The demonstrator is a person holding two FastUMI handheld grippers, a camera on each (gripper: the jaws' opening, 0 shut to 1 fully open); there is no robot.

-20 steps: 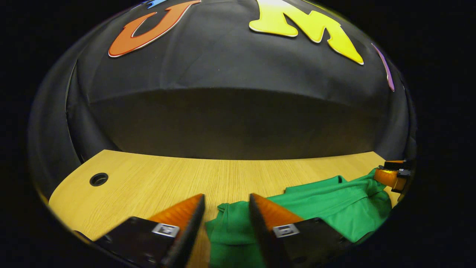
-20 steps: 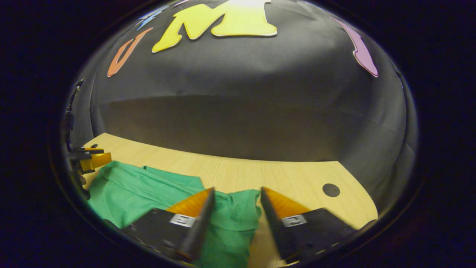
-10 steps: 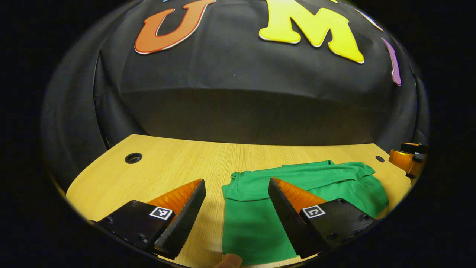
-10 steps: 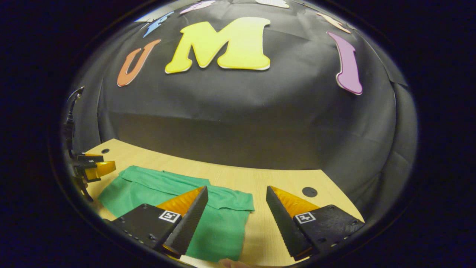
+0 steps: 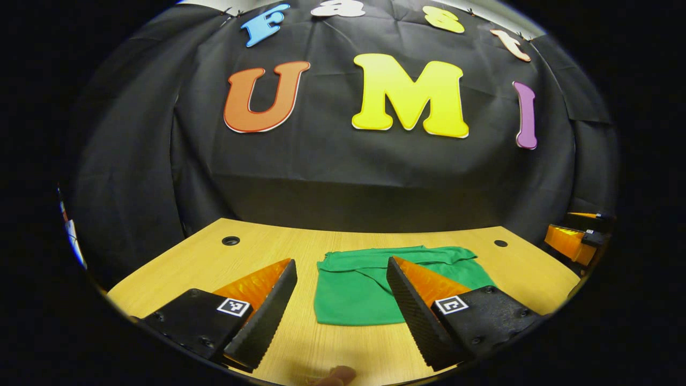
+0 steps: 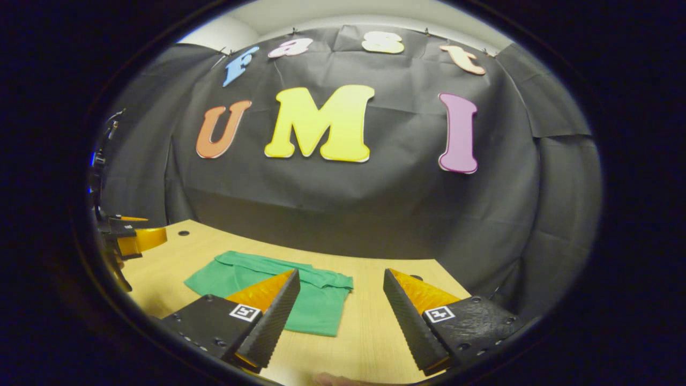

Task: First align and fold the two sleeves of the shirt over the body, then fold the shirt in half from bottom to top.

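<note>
A green shirt (image 5: pixel 370 284) lies folded into a flat rectangle on the wooden table (image 5: pixel 257 252); in the right gripper view the same shirt (image 6: pixel 316 300) sits left of centre. My left gripper (image 5: pixel 340 268) hangs open above the table on the near side of the shirt, nothing between its fingers. My right gripper (image 6: pixel 340 276) is open too, held back from the shirt's right edge and gripping nothing. The right gripper (image 5: pixel 576 241) shows at the far right of the left gripper view, the left gripper (image 6: pixel 128 238) at the far left of the right gripper view.
Two round cable holes (image 5: pixel 231 240) (image 5: pixel 500 243) sit near the table's far corners. The black cloth wall (image 5: pixel 343 177) rises just behind the table. A fingertip (image 5: pixel 335 375) shows at the lower edge of the left gripper view.
Both grippers have let go of the shirt, opened wider, and pulled back and up from it. The shirt now lies flat and folded, farther away in both views.
</note>
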